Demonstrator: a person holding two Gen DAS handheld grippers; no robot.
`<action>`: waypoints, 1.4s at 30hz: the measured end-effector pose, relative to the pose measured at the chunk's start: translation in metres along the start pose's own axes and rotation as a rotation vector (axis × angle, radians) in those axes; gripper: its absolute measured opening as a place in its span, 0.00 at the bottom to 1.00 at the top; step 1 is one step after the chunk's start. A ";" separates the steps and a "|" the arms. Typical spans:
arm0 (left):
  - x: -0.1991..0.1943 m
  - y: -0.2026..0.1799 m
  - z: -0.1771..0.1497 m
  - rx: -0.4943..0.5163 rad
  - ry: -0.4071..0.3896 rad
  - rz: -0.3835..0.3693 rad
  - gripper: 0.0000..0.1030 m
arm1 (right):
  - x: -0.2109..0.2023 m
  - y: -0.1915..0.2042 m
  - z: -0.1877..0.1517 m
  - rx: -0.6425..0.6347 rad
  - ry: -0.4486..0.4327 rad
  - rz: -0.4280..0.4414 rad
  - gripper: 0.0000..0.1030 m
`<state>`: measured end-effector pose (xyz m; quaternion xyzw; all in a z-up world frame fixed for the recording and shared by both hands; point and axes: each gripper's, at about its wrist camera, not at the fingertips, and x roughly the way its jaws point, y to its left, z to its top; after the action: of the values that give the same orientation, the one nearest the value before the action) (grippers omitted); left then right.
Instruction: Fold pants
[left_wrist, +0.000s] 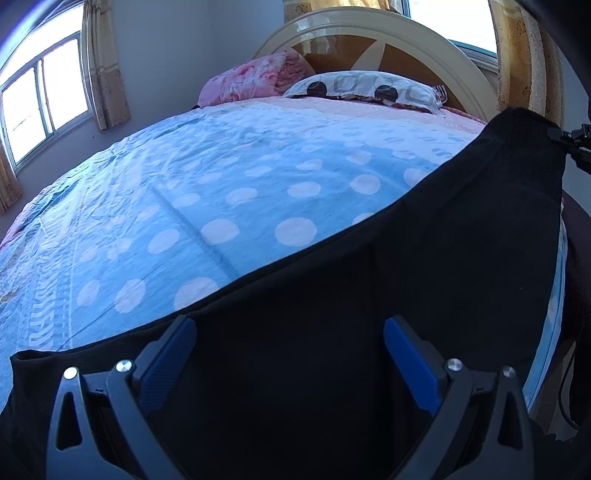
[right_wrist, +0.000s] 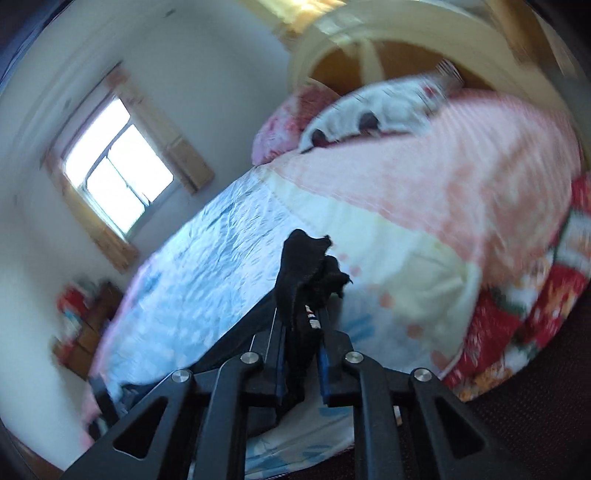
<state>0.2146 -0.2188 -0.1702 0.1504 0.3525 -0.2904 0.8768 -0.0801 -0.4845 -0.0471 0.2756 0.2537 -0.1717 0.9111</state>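
black pants bunched between right fingers, spread under left fingers

Daylight floods in from the window, blown out white; left wrist view sharp, fisheye bending the bed. Right wrist view smears with motion blur around the headboard.

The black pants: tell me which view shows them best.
The left wrist view: the black pants spread wide across the bedspread, under the open left gripper. The right wrist view, blurred, shows only a bunched bit clamped in the right gripper.
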 end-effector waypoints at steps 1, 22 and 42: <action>-0.001 0.001 0.000 -0.004 -0.001 -0.005 1.00 | 0.000 0.004 0.001 -0.021 -0.003 -0.009 0.14; -0.009 -0.003 0.011 -0.349 0.032 -0.423 1.00 | 0.082 0.158 -0.128 -0.634 0.385 0.160 0.39; 0.017 -0.067 0.048 -0.275 0.093 -0.458 0.12 | 0.032 0.078 -0.083 -0.317 0.033 0.241 0.42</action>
<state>0.2089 -0.3007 -0.1527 -0.0406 0.4531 -0.4234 0.7834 -0.0496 -0.3792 -0.0921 0.1598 0.2578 -0.0145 0.9528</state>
